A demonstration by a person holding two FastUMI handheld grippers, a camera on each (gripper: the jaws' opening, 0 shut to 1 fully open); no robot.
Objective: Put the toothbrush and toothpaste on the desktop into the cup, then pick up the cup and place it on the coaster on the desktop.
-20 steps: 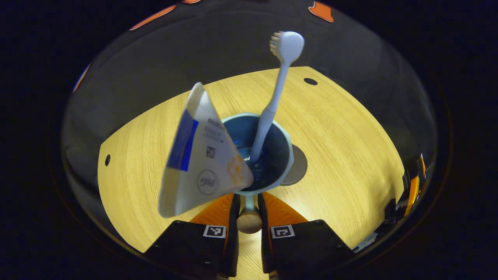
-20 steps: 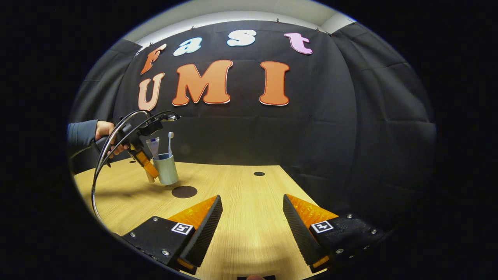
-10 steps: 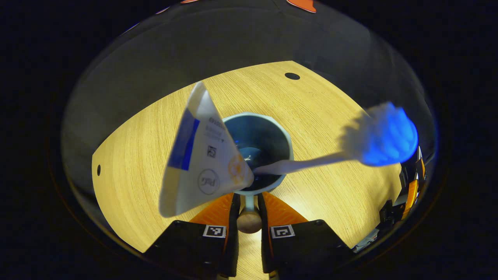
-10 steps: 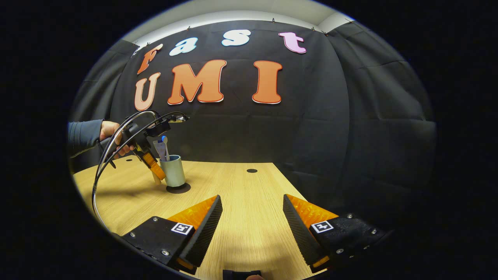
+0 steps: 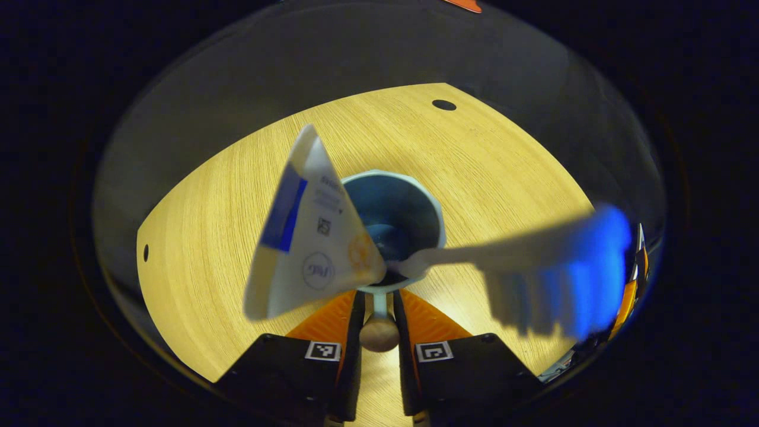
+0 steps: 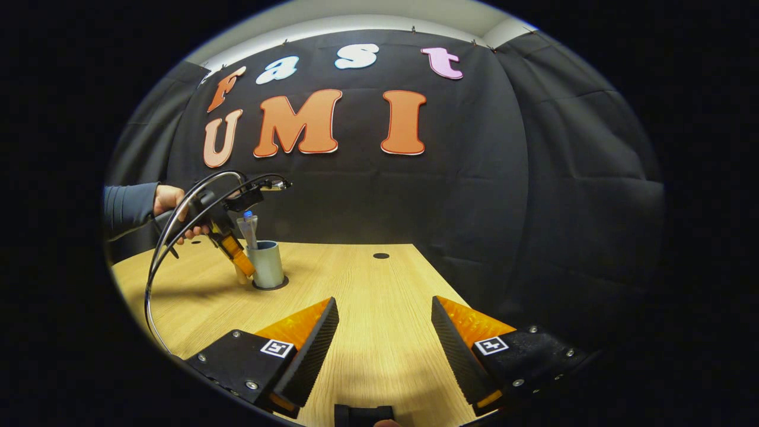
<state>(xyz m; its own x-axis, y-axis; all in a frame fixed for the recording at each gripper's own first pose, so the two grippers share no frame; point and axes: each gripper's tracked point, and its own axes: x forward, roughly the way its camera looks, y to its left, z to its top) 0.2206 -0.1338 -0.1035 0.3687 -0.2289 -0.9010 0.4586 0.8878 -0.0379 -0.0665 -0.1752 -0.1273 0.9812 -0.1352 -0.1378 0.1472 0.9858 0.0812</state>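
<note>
Cup (image 5: 394,222) seen from above in the left gripper view, pale rim with a dark blue inside, standing on the wooden desktop (image 5: 207,237). Clamped at its handle (image 5: 378,308) by the left gripper (image 5: 378,314), both fingers pressed against the thin handle with the rounded wooden knob (image 5: 379,334) just below them. Toothpaste (image 5: 308,237) standing in the cup, flat crimped end up, leaning toward the left of that view. Toothbrush (image 5: 533,261) also in the cup, handle end down inside, blurred head with blue leaning far out to the right. In the right gripper view, cup (image 6: 267,265) set upright on the dark round coaster (image 6: 271,283), whose edge shows around the base; left gripper (image 6: 240,261) beside it, held by a hand (image 6: 172,204) in a dark sleeve (image 6: 127,204), cables arching above. Toothpaste (image 6: 246,228) sticking up out of the cup there; toothbrush too small to tell apart. Right gripper (image 6: 385,332) low over the near desktop (image 6: 379,296), well apart from the cup, fingers spread wide with nothing between them.
</note>
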